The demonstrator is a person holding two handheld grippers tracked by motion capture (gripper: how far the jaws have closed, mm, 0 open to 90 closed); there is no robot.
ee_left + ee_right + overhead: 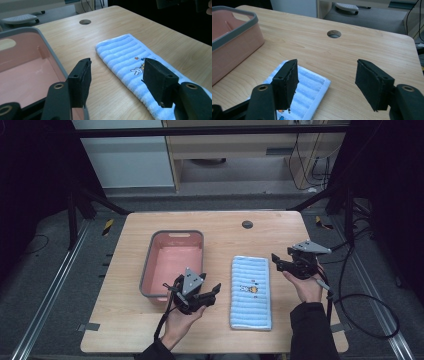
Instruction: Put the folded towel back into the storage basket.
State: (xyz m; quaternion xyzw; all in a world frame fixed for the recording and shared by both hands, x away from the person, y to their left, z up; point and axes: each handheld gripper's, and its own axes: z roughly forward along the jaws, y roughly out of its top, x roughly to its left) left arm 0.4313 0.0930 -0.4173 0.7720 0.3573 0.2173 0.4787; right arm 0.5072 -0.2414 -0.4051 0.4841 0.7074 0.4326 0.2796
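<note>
Pale wood worktop [220, 237] carries a pink basin [172, 262] with a grey rim at the left and a folded blue striped towel [251, 292] to its right. From the high view the towel's whole length shows; the left gripper view brings out its small rabbit print [137, 71] (barely a smudge from above). Left tongs [192, 295] hover with jaws apart over the basin's near right corner, just left of the towel. Right tongs [290, 261], also spread wide, sit beside the towel's far right corner.
</note>
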